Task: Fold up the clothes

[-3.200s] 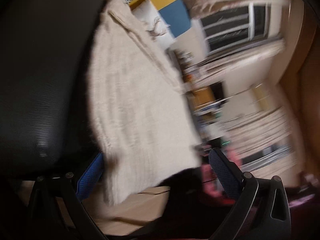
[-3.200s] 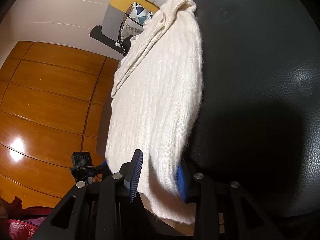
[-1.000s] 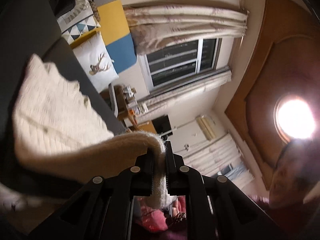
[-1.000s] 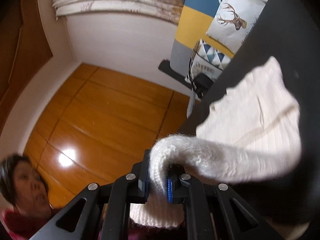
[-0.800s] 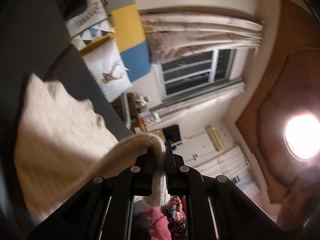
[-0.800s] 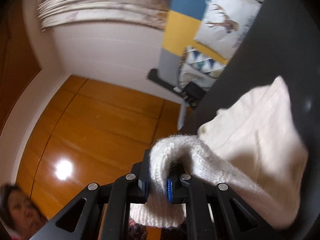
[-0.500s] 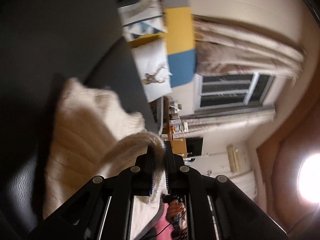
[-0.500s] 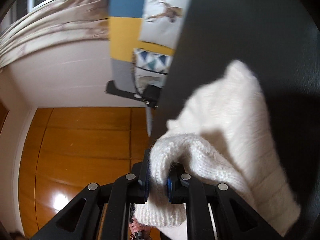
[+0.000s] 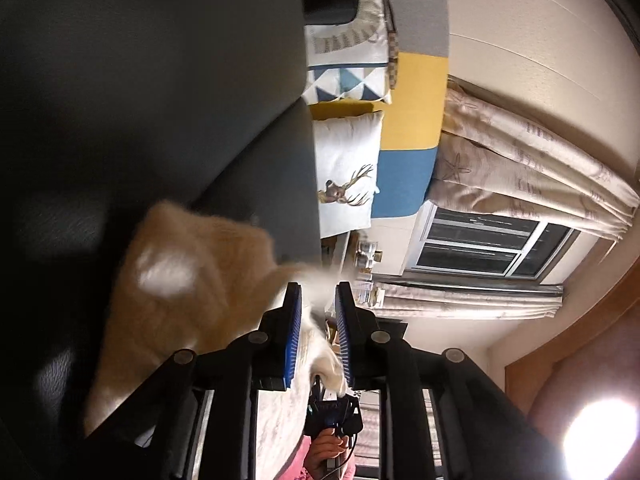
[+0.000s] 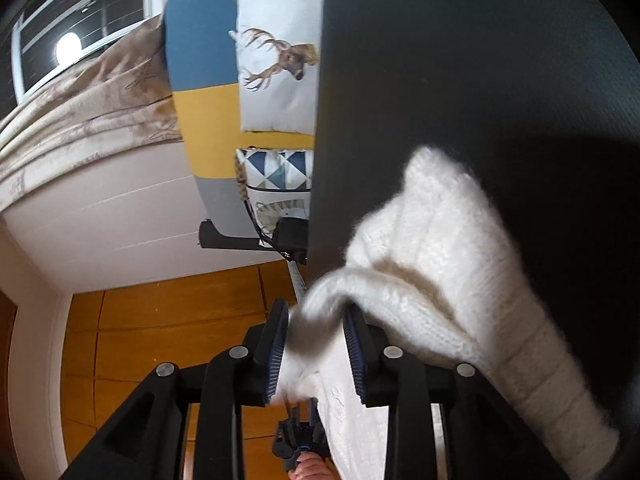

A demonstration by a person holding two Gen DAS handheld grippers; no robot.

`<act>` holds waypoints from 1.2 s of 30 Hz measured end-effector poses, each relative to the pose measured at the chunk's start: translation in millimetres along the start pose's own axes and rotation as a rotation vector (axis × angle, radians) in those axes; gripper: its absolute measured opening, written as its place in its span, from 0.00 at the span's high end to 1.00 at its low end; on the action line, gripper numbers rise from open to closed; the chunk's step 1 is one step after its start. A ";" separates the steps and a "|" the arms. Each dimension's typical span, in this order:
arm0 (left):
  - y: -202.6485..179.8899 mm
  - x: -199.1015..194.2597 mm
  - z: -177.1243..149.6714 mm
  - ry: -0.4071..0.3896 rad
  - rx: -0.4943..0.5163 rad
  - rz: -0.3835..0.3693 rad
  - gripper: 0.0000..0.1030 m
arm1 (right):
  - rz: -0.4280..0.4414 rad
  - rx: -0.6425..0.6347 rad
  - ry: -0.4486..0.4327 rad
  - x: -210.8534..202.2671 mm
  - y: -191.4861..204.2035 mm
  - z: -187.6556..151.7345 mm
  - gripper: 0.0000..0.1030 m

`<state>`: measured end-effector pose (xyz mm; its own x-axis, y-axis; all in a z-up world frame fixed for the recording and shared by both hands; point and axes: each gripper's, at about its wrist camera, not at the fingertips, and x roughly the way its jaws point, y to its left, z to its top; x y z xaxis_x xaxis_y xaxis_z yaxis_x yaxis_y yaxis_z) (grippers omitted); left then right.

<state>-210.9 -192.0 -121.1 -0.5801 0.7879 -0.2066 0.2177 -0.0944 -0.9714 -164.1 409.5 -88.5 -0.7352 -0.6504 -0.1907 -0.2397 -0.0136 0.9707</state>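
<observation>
A cream knitted sweater [image 9: 188,280] lies folded over on the black leather surface [image 9: 120,80]. In the right wrist view the sweater [image 10: 448,280] looks white and ribbed. My left gripper [image 9: 318,294] is open, with a blurred edge of the sweater slipping out between its blue pads. My right gripper [image 10: 316,312] is open too, and the sweater's folded edge hangs loose between its pads.
A deer-print pillow [image 9: 348,176] and a triangle-print pillow [image 9: 348,80] lean on a blue, yellow and grey headboard [image 9: 412,140] past the black surface's far edge. Curtains and a window [image 9: 492,244] lie behind. Each view shows the other gripper, held by a hand [image 10: 308,468], low down.
Both grippers have opened and let go of the sweater edge they were clamping. The sweater now lies doubled over on the black surface. Both views have swung further down toward it.
</observation>
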 end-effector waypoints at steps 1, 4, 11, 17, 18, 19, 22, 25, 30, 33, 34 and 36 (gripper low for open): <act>-0.1 -3.9 2.9 -0.017 -0.005 -0.008 0.71 | 0.009 -0.009 -0.014 -2.5 0.4 1.9 0.73; -0.5 -18.9 9.0 -0.064 -0.012 0.004 0.67 | 0.039 -0.017 -0.092 -17.9 0.2 8.5 0.72; -25.7 -43.5 -31.3 -0.017 0.367 0.313 0.48 | -0.236 -0.512 -0.066 -23.3 30.0 -63.8 0.68; -33.2 -56.1 -82.7 -0.006 0.680 0.461 0.39 | -0.494 -0.967 -0.025 -25.6 57.8 -131.5 0.68; -33.7 -55.8 -88.8 -0.009 0.724 0.490 0.39 | -0.538 -1.042 -0.018 -26.0 62.4 -142.8 0.69; -33.3 -53.7 -95.2 0.008 0.760 0.511 0.39 | -0.581 -1.118 -0.011 -26.4 67.0 -154.1 0.70; -31.0 -48.0 -106.8 0.042 0.804 0.546 0.39 | -0.710 -1.201 0.035 -10.6 55.9 -167.7 0.70; -22.6 -44.9 -112.1 0.053 0.802 0.600 0.39 | -0.747 -1.162 0.023 -6.4 40.9 -163.9 0.70; -21.4 -59.2 -117.8 0.008 0.794 0.574 0.92 | -0.694 -1.053 -0.023 -24.9 33.5 -154.9 0.70; -24.8 -72.2 -124.2 -0.039 0.847 0.596 0.93 | -0.667 -1.014 -0.025 -30.1 32.9 -149.0 0.70; -23.5 -75.8 -124.8 -0.054 0.858 0.604 0.93 | -0.654 -1.005 -0.030 -31.4 32.5 -147.2 0.70; -19.1 -78.1 -124.9 -0.067 0.866 0.632 0.93 | -0.633 -0.998 -0.043 -29.3 31.3 -143.8 0.70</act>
<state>-71.7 -175.7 -71.8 -0.6048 0.4129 -0.6810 -0.1217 -0.8930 -0.4334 -58.9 318.9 -31.5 -0.6886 -0.2890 -0.6651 0.0184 -0.9238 0.3824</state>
